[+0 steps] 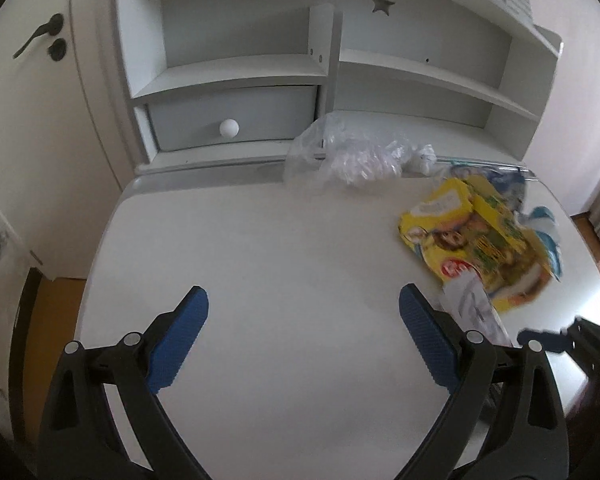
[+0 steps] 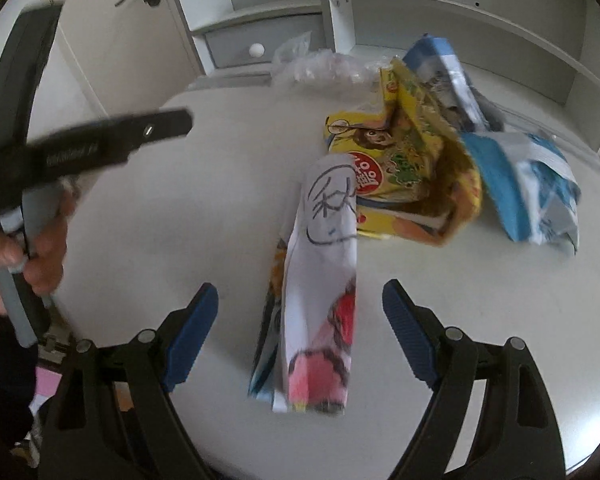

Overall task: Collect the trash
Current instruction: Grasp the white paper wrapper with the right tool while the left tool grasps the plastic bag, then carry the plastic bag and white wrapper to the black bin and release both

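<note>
Trash lies on a white desk (image 1: 260, 240). A yellow snack wrapper (image 2: 412, 160) sits mid-right, with a blue-and-white wrapper (image 2: 532, 184) beside it and a clear plastic bag (image 2: 320, 64) at the back. A folded white paper with drawings (image 2: 324, 240) lies in front of my right gripper (image 2: 300, 290), in line with its open jaws; the pads do not touch it. My left gripper (image 1: 304, 292) hangs open over bare desk, left of the yellow wrapper (image 1: 476, 236) and the paper (image 1: 476, 312). The plastic bag (image 1: 340, 156) rests by the shelf unit.
A white shelf unit (image 1: 236, 76) with a knobbed drawer (image 1: 229, 128) stands at the desk's back. A door with a black handle (image 1: 40, 36) is on the left. A hand (image 2: 40, 248) holds the left gripper's handle. A blue fingertip (image 1: 540, 338) of the right gripper shows at right.
</note>
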`<state>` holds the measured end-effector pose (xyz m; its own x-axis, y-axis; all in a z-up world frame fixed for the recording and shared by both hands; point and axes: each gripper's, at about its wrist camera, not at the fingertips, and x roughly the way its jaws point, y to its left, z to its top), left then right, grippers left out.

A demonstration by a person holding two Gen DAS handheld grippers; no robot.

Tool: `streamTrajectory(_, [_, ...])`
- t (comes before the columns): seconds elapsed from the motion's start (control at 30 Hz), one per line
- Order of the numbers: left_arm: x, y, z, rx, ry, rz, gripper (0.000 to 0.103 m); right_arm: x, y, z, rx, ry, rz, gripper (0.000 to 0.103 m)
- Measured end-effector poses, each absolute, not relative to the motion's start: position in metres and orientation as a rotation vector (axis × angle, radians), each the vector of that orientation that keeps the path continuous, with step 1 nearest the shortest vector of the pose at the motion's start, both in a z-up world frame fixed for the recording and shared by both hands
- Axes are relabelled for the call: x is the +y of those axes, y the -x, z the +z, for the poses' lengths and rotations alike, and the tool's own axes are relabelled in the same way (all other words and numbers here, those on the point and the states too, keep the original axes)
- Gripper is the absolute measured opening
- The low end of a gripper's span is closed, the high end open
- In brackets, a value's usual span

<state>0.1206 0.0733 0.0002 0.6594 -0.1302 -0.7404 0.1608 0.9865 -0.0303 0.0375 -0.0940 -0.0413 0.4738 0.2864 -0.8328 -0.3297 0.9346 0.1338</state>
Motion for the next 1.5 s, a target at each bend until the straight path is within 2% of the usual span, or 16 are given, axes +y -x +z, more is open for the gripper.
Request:
streamTrajectory(0.07, [0.064,-0.135,0.002,0.835,-0.045,-0.185,0.093,-0.086,-0.042,-0.045,1.012,0.075,0.374,0.078])
streamTrajectory(0.13, [0.052,-0.15,0.003,0.824,-0.063,-0.209,0.093,-0.077,-0.044,-0.048,1.025,0.113,0.364,0.059])
streamTrajectory(0.2, [0.038,-0.165,0.007,0.803,-0.099,-0.22,0.093,-0.075,-0.038,-0.042,0.985,0.134,0.367,0.015])
streamTrajectory(0.23, [0.032,-0.172,0.009,0.79,-0.116,-0.221,0.093,-0.073,-0.038,-0.04,0.99,0.116,0.387,0.009])
streamTrajectory(0.43, [-0.006,-0.225,0.013,0.737,-0.214,-0.235,0.093,-0.089,-0.025,-0.03,1.004,0.074,0.416,0.009])
streamTrajectory(0.63, [-0.032,-0.272,-0.022,0.866,-0.304,-0.264,0.093,-0.11,0.001,-0.023,1.015,0.059,0.438,0.009])
streamTrajectory(0.73, [-0.038,-0.28,-0.034,0.864,-0.338,-0.253,0.092,-0.123,0.013,-0.018,1.009,0.052,0.427,0.009])
streamTrajectory(0.77, [-0.037,-0.28,-0.035,0.869,-0.316,-0.275,0.087,-0.128,0.015,-0.016,1.005,0.047,0.422,0.009])
streamTrajectory(0.8, [-0.035,-0.279,-0.034,0.875,-0.283,-0.295,0.058,-0.131,0.015,-0.014,1.0,0.042,0.417,0.009])
streamTrajectory(0.83, [-0.032,-0.279,-0.033,0.895,-0.247,-0.303,0.049,-0.136,0.017,-0.012,0.994,0.037,0.411,0.009])
streamTrajectory(0.93, [-0.027,-0.269,-0.024,0.896,-0.227,-0.287,0.039,-0.148,0.021,-0.005,0.973,0.027,0.391,0.009])
streamTrajectory(1.27, [-0.019,-0.145,0.055,0.764,-0.206,-0.265,0.039,-0.248,0.064,0.026,0.865,-0.107,0.196,0.009])
streamTrajectory(1.4, [-0.058,-0.089,0.072,0.73,-0.219,-0.376,0.039,-0.326,0.088,0.019,0.851,-0.216,0.019,0.009])
streamTrajectory(1.5, [-0.119,-0.052,0.071,0.721,-0.215,-0.525,0.039,-0.39,0.112,0.007,0.837,-0.282,-0.155,0.009])
